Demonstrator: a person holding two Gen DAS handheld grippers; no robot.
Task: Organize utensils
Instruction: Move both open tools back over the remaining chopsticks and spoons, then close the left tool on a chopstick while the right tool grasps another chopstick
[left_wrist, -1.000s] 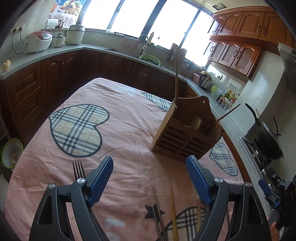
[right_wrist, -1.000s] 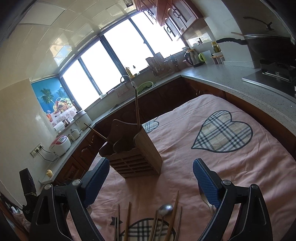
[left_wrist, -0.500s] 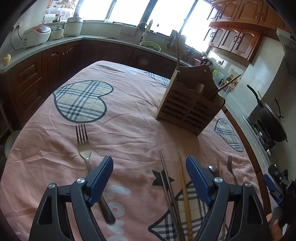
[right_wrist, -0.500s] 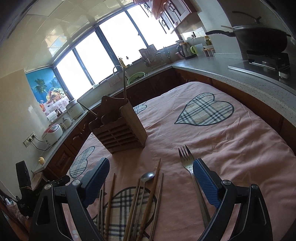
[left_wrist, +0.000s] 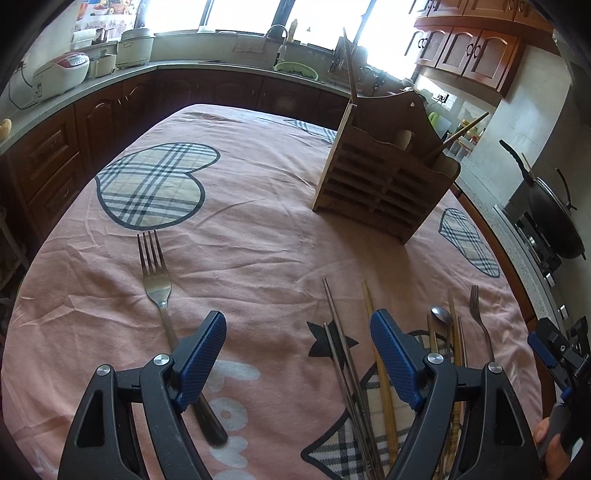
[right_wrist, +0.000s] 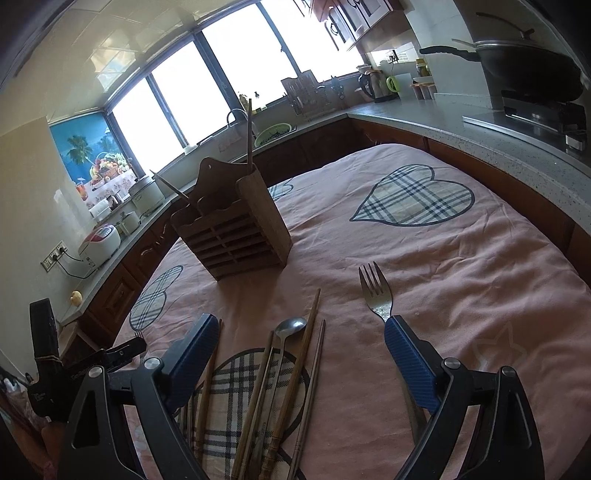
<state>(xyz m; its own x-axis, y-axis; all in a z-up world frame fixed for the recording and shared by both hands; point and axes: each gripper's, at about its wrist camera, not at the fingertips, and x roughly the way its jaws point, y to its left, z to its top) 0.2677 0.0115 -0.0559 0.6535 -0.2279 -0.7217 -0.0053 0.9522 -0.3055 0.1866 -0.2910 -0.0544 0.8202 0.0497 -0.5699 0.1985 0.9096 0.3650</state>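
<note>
two tools wide open, both empty: left tool (left_wrist: 297, 349) over fork (left_wrist: 157, 277), right tool (right_wrist: 301, 352) over spoon (right_wrist: 291, 328) and chopsticks (right_wrist: 295, 373) on worktop (left_wrist: 258, 236). step: approach. next: close on one utensil, carry to wooden caddy (left_wrist: 384, 184).

- Tablecloth (left_wrist: 258, 236): pink woven cloth, matt, creased, with plaid heart patches.
- Utensil holder (left_wrist: 384, 192): slatted wood, brown, dull finish.
- Fork (left_wrist: 157, 280) at 9 o'clock of the left gripper (left_wrist: 297, 347): polished metal, dark glossy handle.
- Spoon (right_wrist: 291, 326): shiny metal.
- Chopsticks (right_wrist: 295, 369): mostly matt wood.
- Gripper pads (right_wrist: 410, 358): blue, textured; arms black matt plastic.
- Countertop (right_wrist: 461, 122): speckled, smooth.
</note>
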